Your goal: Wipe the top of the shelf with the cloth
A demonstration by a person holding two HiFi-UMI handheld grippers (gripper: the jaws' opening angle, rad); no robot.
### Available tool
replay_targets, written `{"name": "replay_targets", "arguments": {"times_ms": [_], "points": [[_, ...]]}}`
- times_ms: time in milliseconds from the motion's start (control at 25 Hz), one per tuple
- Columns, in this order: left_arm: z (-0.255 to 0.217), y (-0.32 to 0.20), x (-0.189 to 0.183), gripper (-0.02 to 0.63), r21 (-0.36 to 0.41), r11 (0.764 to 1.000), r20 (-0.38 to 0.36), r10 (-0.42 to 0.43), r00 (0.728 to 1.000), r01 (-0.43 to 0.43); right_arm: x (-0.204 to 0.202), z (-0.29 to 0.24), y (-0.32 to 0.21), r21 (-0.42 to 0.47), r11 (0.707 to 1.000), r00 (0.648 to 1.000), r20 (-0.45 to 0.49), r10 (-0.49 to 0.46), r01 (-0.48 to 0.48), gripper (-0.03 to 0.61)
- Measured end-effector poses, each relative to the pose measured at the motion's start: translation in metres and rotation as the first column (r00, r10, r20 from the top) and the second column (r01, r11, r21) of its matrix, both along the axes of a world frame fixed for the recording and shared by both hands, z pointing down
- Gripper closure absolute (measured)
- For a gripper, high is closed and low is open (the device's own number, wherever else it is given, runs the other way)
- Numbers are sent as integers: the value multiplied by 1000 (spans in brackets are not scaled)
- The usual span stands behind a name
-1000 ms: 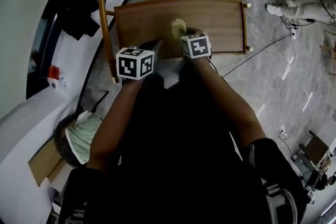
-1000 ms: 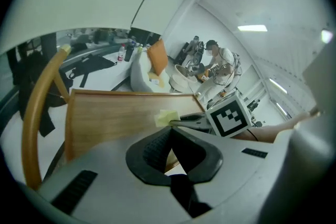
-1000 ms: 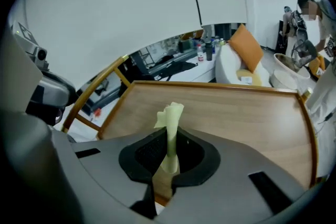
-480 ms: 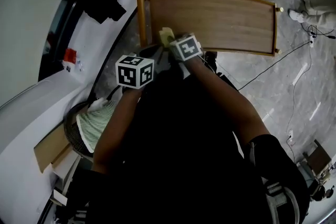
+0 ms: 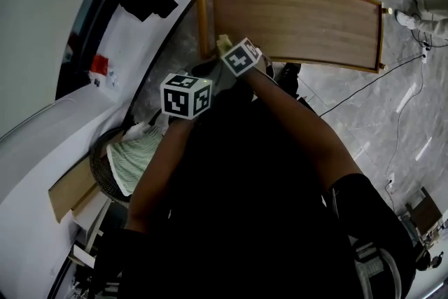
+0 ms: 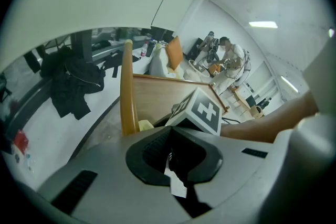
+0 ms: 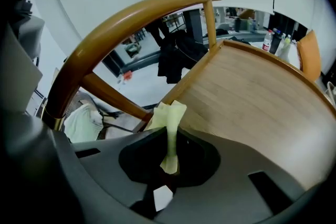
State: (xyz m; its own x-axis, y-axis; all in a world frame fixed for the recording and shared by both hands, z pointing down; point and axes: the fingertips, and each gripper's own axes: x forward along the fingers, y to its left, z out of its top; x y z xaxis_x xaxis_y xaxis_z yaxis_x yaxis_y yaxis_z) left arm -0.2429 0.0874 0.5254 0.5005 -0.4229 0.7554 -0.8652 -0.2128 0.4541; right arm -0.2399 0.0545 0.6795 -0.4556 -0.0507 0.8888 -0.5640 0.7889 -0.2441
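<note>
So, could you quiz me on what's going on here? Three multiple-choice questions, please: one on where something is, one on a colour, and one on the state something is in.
1. Where on the shelf top is the cloth?
A. In the middle
B. At the left end, beside the wooden rail
C. At the far right edge

2. What colour is the cloth?
A. Pale yellow
B. Dark blue
C. Red

3. How is the left gripper?
A. Wide open
B. Shut on the cloth
C. Shut, with nothing in it

Answers:
1 B: the head view shows the cloth at the corner next to the rail.
2 A: it shows pale yellow in the right gripper, which is shut on it.
3 C: the left gripper view shows the jaws together with nothing between them.
</note>
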Motion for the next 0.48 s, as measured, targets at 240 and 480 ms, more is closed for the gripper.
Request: {"name": "replay_targets", "arguments": {"times_ms": [240, 480], "points": [[13, -4, 8, 603, -32, 999, 36, -24, 999, 25, 19, 1, -4, -31, 999, 1000, 11, 27, -26, 535], [27, -16, 36, 603, -67, 998, 68, -1, 998, 6, 62, 1, -17, -22, 999, 999, -19, 39, -39, 535]]}}
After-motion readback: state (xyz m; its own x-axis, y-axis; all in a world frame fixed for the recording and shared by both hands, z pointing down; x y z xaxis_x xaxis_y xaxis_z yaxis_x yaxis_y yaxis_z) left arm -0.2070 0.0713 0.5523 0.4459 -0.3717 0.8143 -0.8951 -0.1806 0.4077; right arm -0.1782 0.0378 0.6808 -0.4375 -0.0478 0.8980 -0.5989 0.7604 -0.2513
